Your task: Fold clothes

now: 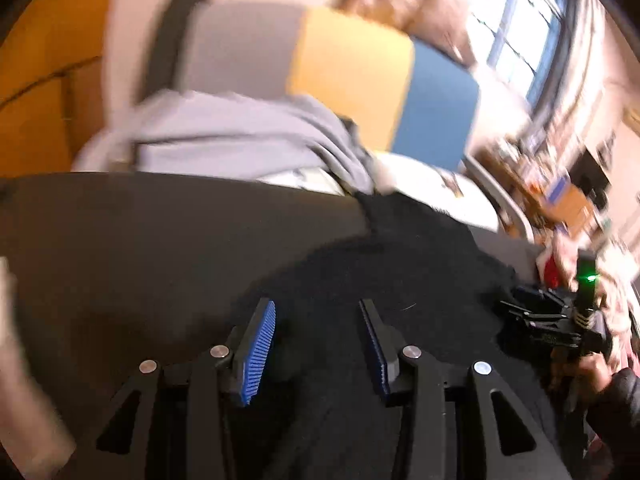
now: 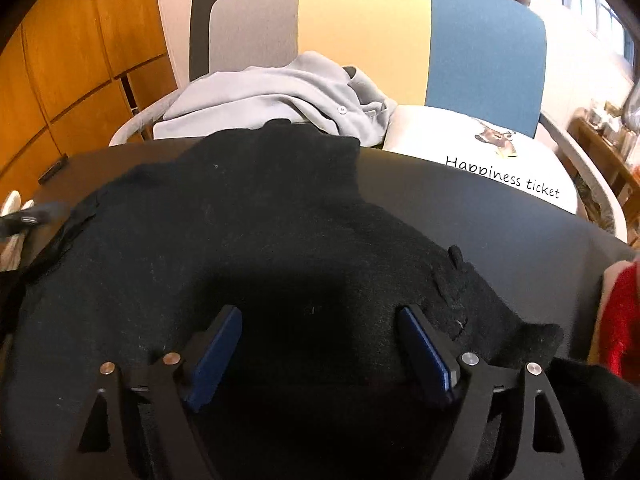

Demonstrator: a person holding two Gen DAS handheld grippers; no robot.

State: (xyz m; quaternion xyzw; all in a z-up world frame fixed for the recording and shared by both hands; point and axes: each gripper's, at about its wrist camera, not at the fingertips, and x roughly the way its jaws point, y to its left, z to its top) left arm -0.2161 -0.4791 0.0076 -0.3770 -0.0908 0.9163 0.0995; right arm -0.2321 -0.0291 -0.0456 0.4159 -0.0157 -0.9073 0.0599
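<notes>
A black garment (image 2: 248, 216) lies spread on the dark table (image 2: 500, 216). My right gripper (image 2: 318, 316) hovers open just above its near part, blue pads (image 2: 218, 356) apart with nothing between them. In the blurred left wrist view, my left gripper (image 1: 318, 308) is open over the left side of the same black garment (image 1: 400, 256). The right gripper (image 1: 560, 320) shows at the far right of that view, held by a hand in a dark sleeve (image 1: 612, 396).
A grey garment (image 2: 280, 96) and a white printed shirt (image 2: 492, 148) lie on a grey, yellow and blue seat (image 2: 400, 40) behind the table. Something red (image 2: 622, 320) sits at the table's right edge. Wooden cabinets (image 2: 80, 60) stand at left.
</notes>
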